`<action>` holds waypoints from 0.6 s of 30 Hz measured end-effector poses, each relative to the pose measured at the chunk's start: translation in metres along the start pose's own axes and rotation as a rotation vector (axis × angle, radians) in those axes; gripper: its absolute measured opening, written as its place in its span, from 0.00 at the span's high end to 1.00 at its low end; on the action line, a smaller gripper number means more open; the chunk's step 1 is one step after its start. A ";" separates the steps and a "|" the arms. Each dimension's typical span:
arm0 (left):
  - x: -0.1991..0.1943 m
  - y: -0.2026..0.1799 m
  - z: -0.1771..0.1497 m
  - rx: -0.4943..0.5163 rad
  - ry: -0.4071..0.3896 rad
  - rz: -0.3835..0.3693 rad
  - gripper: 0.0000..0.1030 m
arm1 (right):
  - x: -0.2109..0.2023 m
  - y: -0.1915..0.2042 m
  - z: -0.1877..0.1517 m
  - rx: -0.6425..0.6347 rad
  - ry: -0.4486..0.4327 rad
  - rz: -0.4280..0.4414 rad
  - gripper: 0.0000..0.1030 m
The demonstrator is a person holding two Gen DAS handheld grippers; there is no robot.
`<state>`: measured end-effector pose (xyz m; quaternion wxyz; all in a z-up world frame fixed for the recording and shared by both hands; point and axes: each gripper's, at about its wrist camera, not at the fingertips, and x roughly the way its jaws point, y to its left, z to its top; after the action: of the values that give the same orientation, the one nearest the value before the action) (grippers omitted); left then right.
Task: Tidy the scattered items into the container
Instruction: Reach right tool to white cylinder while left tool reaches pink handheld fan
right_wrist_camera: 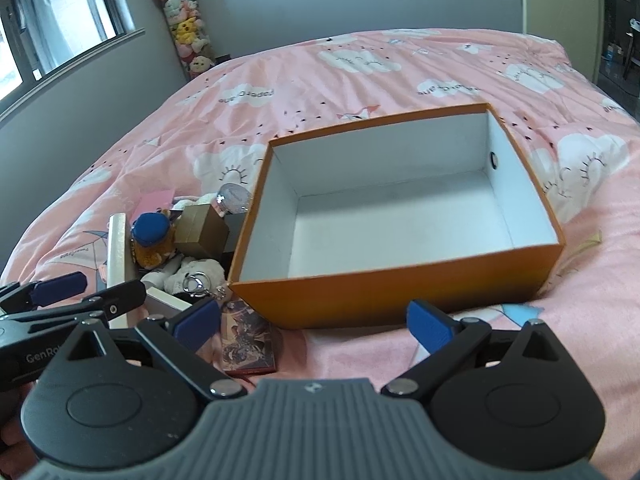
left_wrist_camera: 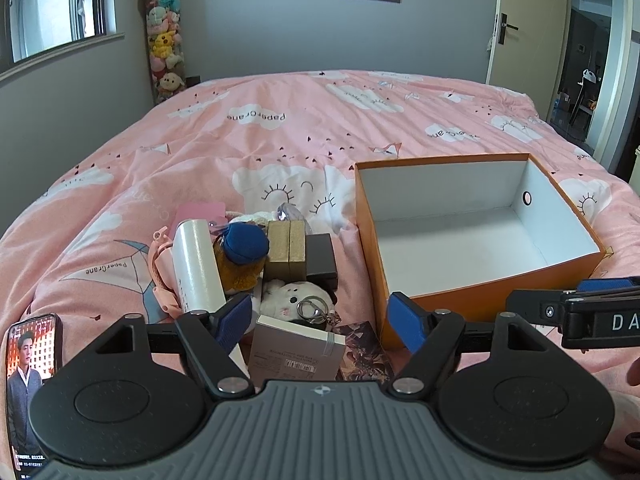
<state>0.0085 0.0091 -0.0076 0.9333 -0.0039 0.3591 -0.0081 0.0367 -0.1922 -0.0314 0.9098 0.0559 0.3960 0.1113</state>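
Here your left gripper [left_wrist_camera: 322, 322] and right gripper [right_wrist_camera: 316, 326] both hang released, grasping nothing. Left of the orange cardboard box [right_wrist_camera: 384, 292], whose white inside shows bare, lies the clutter: glossy white cylinder [left_wrist_camera: 196, 264], plush toy with blue cap [left_wrist_camera: 244, 248], gold box [left_wrist_camera: 286, 252], possibly a notebook [left_wrist_camera: 296, 350]. A phone [left_wrist_camera: 30, 384] rests near left.
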 end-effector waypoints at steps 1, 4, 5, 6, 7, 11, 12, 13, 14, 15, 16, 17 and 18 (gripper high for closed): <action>0.002 0.003 0.001 -0.006 0.010 0.000 0.22 | 0.003 0.001 0.002 -0.009 0.002 0.006 0.16; 0.007 0.011 0.004 -0.026 0.034 0.000 0.27 | 0.012 0.003 0.008 -0.029 0.015 0.030 0.29; 0.009 0.015 0.005 -0.032 0.040 0.003 0.28 | 0.015 0.004 0.011 -0.036 0.015 0.044 0.32; 0.010 0.019 0.007 -0.038 0.046 0.007 0.29 | 0.019 0.006 0.014 -0.047 0.015 0.056 0.37; 0.011 0.022 0.009 -0.045 0.053 0.010 0.30 | 0.022 0.009 0.017 -0.063 0.016 0.065 0.40; 0.018 0.043 0.017 -0.079 0.082 0.037 0.39 | 0.037 0.025 0.029 -0.147 0.017 0.108 0.54; 0.019 0.048 0.019 -0.085 0.087 0.048 0.42 | 0.041 0.030 0.032 -0.164 0.021 0.126 0.56; 0.020 0.053 0.020 -0.088 0.091 0.057 0.43 | 0.045 0.036 0.035 -0.180 0.031 0.148 0.56; 0.020 0.058 0.022 -0.092 0.096 0.065 0.44 | 0.049 0.041 0.039 -0.192 0.043 0.174 0.58; 0.020 0.062 0.023 -0.095 0.101 0.071 0.45 | 0.053 0.047 0.042 -0.200 0.056 0.202 0.60; 0.021 0.067 0.023 -0.096 0.110 0.077 0.46 | 0.059 0.053 0.045 -0.207 0.071 0.228 0.62; 0.022 0.072 0.023 -0.097 0.120 0.084 0.49 | 0.064 0.061 0.047 -0.214 0.086 0.252 0.62; 0.023 0.076 0.023 -0.098 0.133 0.092 0.52 | 0.069 0.068 0.048 -0.221 0.100 0.275 0.62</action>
<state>0.0421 0.0849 -0.0072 0.9053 -0.0324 0.4202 0.0523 0.1073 -0.1097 -0.0345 0.8658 0.0034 0.4147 0.2800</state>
